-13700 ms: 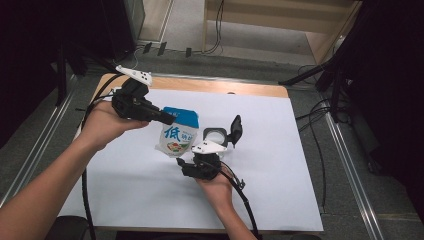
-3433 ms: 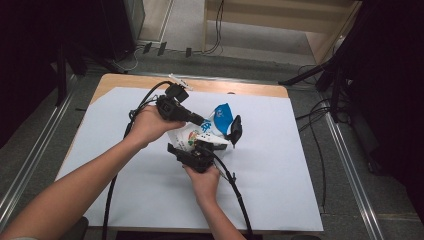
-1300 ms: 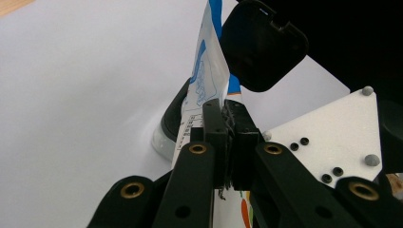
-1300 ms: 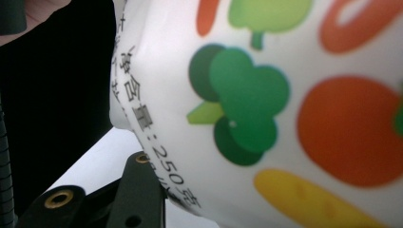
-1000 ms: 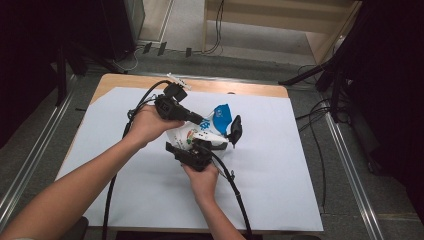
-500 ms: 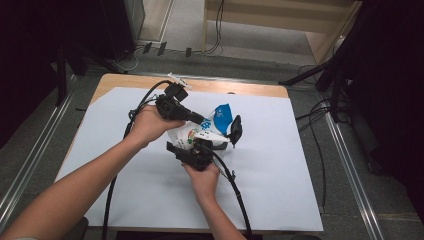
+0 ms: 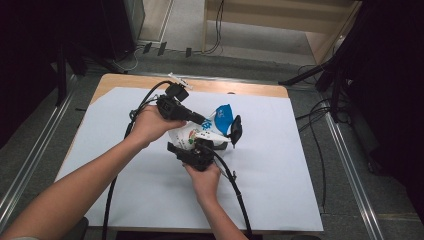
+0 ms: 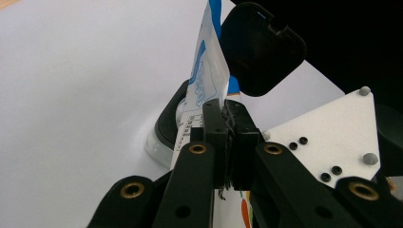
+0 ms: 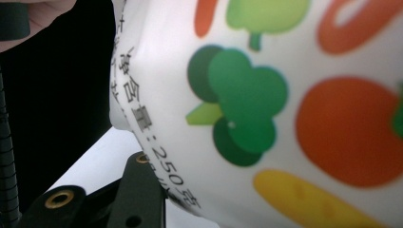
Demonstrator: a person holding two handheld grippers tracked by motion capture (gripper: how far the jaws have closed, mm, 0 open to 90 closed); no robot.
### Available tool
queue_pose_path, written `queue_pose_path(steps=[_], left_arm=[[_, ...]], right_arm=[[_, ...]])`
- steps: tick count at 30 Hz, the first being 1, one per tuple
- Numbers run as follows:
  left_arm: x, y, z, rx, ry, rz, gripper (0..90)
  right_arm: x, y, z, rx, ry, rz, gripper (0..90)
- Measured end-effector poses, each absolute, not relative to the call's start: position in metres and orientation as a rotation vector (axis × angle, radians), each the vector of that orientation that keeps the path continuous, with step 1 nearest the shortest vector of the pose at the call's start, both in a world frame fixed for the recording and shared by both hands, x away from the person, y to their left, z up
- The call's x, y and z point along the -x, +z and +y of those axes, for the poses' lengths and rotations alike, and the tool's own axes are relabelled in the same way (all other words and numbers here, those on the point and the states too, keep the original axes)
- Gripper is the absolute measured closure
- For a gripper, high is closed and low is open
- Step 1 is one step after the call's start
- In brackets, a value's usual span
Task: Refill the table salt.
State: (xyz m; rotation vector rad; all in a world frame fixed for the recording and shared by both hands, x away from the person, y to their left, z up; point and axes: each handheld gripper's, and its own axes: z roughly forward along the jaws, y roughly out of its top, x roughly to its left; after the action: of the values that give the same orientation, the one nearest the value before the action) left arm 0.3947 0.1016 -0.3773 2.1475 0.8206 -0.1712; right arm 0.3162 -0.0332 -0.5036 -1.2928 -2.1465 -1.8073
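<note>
The left gripper [image 8: 227, 137] is clamped tight on a thin edge of the snack bag [image 8: 205, 80]; in its own view the two jaws meet with only the crinkled film pinched between them, and the bag's blue-and-white top rises straight ahead of the tips. Just beyond and to the right of those tips hangs one broad black jaw pad of the right gripper [image 7: 220, 140], with its grey three-cornered plate [image 8: 328, 137] close beside.

The right gripper holds the bag's body. In its own view the printed front, with broccoli and orange vegetables, presses right up against the camera, and one black jaw lies along the bag's lower edge. From above, the jaws stand partly apart with the bag's width between them, so it looks like a grip across the bulk.

The bag sits above the white sheet [image 7: 280, 165] on the table [image 7: 125, 80], lifted between both tools, with the left hand [image 7: 150, 125] behind it and the right hand [image 7: 205, 177] below.

I judge the bag light, soft and slick, its film quick to crumple and its contents likely brittle. The sealed seam is the surest hold; squeezing the belly hard risks crushing what is inside, and a pull apart at the top could tear suddenly.
</note>
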Motion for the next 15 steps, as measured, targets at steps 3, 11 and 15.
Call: queue_pose_path(steps=[3,11,15], left_arm=[[-0.3946,-0.3776,0.1021,-2.154,-0.171,0.818,90.0],[-0.3939,-0.3763,0.1023,-2.155,-0.170,0.818,90.0],[-0.3937,-0.3767,0.1028,-2.153,-0.173,0.819,90.0]], right_arm=[[-0.3163,-0.5043,-0.0325,1.289,-1.806,-2.149,61.6],[-0.3159,-0.5037,-0.0315,1.293,-1.817,-2.137,61.6],[-0.3160,-0.5045,-0.0308,1.286,-1.821,-2.142,61.7]])
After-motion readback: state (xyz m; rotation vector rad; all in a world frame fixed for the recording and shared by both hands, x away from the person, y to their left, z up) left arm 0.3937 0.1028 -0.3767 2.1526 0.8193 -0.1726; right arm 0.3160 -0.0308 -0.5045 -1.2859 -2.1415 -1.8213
